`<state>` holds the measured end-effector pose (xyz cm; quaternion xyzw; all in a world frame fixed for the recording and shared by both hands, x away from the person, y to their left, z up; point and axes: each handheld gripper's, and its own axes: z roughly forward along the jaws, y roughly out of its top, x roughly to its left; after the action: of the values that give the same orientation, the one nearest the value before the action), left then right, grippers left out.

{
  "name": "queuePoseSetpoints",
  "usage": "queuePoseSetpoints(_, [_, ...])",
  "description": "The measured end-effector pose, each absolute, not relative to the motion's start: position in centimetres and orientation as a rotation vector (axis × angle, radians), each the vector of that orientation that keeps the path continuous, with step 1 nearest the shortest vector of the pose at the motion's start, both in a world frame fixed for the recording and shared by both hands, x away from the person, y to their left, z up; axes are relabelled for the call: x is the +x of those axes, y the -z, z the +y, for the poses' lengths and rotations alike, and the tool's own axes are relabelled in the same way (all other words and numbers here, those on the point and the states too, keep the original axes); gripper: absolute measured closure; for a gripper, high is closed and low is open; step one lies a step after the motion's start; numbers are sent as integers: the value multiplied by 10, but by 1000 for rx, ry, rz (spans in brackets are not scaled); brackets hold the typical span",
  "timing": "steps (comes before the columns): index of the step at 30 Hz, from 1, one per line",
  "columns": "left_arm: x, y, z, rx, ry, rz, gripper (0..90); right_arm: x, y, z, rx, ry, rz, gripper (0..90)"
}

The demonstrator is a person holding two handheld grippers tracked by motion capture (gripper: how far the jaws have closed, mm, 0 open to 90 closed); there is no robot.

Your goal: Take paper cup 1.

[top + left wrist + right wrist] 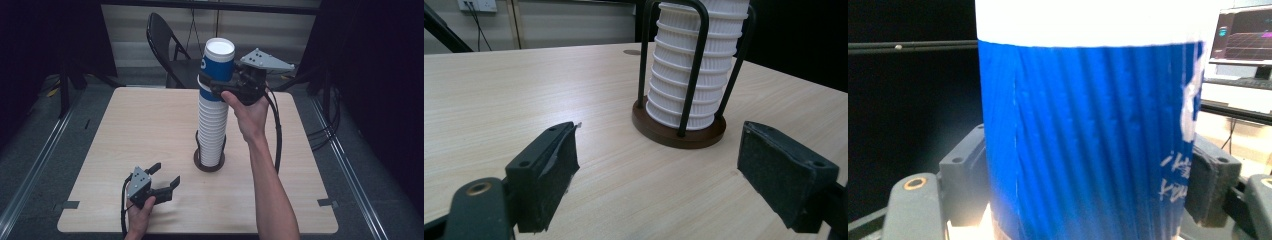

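Note:
A tall stack of white ribbed cups (212, 130) stands in a holder with a dark round base (208, 165) and black wire hoops, near the middle of the table. On top sits a blue cup (216, 62) with a white rim. My right gripper (215, 86) reaches in from the right and is shut on the blue cup's lower part; in the right gripper view the blue cup (1088, 125) sits between both pads (965, 175). My left gripper (166, 173) is held low at the front left, open, with nothing in it. It faces the white cups (694, 65) and the base (674, 136).
The light wooden table (125, 130) has bare room left and right of the holder. A black folding chair (167, 42) stands behind its far edge. A lit monitor (1243, 35) is in the right gripper view's background. Cables trail from both grippers.

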<state>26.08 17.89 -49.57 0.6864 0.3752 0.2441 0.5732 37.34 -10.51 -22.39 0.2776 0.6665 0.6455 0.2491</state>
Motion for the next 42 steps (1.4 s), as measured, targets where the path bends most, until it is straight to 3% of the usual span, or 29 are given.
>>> queuePoseSetpoints(27, [261,496,178,1611,-573,877,162,369,199,-120,787,-1890,1721,230])
queuePoseSetpoints(42, [258,496,179,1598,-587,871,163,356,202,-156,846,-1894,1616,238])
